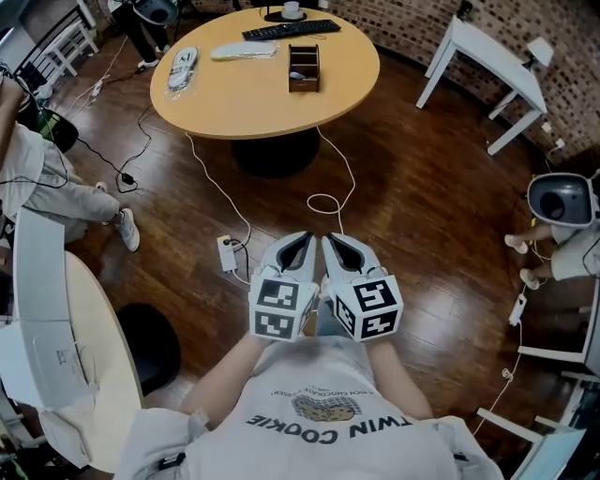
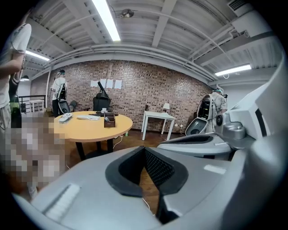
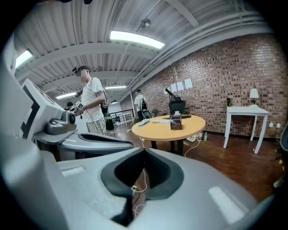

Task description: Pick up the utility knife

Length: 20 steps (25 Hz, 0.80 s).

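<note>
Both grippers are held side by side close to my chest, above the wooden floor. The left gripper [image 1: 302, 236] [image 2: 145, 148] is shut with nothing between its jaws. So is the right gripper [image 1: 330, 238] [image 3: 144, 150], its tips meeting and holding nothing. Ahead stands a round wooden table [image 1: 244, 108] [image 2: 90, 129] [image 3: 164, 127], well beyond both grippers. On it are a black keyboard [image 1: 291, 29], a small wooden organiser box [image 1: 303, 67] [image 2: 108, 120] [image 3: 175, 122], a white flat item [image 1: 244, 51] and a bagged object [image 1: 182, 67]. I cannot pick out the utility knife from here.
A white cable [image 1: 323, 202] and a power strip [image 1: 228, 253] lie on the floor between me and the table. A white side table [image 1: 487, 66] stands at the right, a pale curved desk [image 1: 84, 356] at the left. A seated person [image 1: 56, 187] is left; another person [image 3: 90, 105] stands beyond.
</note>
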Each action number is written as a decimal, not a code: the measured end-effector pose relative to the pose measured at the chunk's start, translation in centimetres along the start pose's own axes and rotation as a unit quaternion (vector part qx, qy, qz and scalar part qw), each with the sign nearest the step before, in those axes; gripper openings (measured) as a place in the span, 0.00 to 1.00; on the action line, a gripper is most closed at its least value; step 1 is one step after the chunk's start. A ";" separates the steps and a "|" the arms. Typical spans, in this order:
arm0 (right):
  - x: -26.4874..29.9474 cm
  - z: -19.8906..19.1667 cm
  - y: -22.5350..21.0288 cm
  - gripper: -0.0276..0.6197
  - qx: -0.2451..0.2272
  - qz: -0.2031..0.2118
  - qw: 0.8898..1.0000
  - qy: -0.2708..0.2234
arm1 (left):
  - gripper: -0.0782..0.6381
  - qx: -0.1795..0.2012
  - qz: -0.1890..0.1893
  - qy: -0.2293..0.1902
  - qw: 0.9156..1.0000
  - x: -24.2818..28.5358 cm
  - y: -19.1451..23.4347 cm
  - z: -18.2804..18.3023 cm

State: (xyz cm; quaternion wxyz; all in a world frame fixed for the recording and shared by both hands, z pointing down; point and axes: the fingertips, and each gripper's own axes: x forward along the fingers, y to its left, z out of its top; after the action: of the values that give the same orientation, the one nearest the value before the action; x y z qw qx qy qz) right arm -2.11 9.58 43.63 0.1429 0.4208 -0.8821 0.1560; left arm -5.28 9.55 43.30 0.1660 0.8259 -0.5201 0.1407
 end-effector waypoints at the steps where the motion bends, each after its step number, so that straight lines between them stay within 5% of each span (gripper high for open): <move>1: 0.6 0.3 -0.7 0.04 0.000 0.002 1.000 0.001 | 0.11 0.000 0.002 0.000 1.000 0.8 0.3 0.4; 20: 9.8 6.2 -13.1 0.04 -0.020 0.078 0.997 0.008 | 0.11 -0.026 0.067 0.007 0.997 16.0 3.0 7.4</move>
State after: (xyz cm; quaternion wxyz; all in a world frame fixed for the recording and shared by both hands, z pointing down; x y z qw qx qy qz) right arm 1.52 -7.52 43.78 0.1459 0.3467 -0.9140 0.1522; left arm -0.86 -7.74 43.50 0.1811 0.7836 -0.5766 0.1440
